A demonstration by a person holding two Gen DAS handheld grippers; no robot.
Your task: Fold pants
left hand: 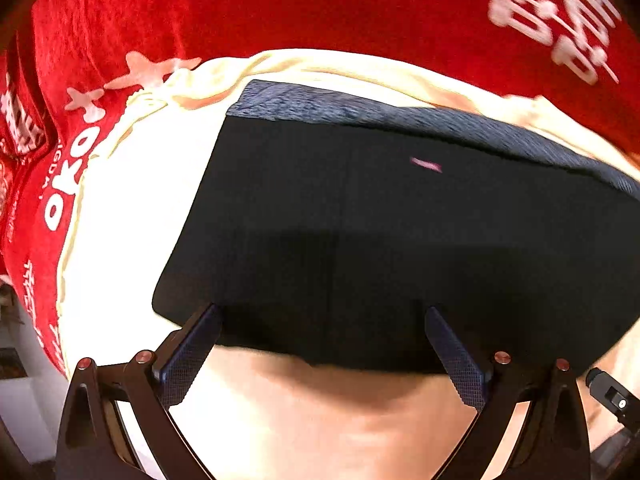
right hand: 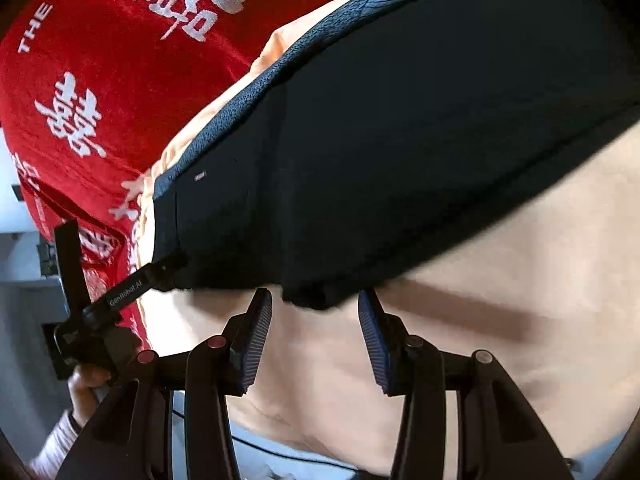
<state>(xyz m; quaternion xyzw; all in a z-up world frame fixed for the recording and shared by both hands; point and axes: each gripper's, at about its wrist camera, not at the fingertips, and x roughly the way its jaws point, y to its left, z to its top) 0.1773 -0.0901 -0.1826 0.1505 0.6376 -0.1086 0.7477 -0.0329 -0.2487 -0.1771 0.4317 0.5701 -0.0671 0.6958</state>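
pants (left hand: 400, 220): a dark, flat, already doubled-over rectangle with a grey heathered waistband (left hand: 400, 116) along the far edge, lying on a cream cloth (left hand: 132, 216) that covers a red printed blanket (left hand: 320, 12).
why it lies so: judged, the cream cloth gives a smooth bed for folding; the near hem sits closest to both tools, handy for the next lift.
left gripper (left hand: 322, 312): fingers spread wide, tips at the near hem, pinching nothing that I can make out.
right gripper (right hand: 316, 300): fingers part-spread either side of a hanging near corner of the garment (right hand: 308, 298); the pads do not press it.
person's hand (right hand: 86, 388): holds the left tool's handle, seen in the right wrist view.
containers: none in view, so nothing holds anything.
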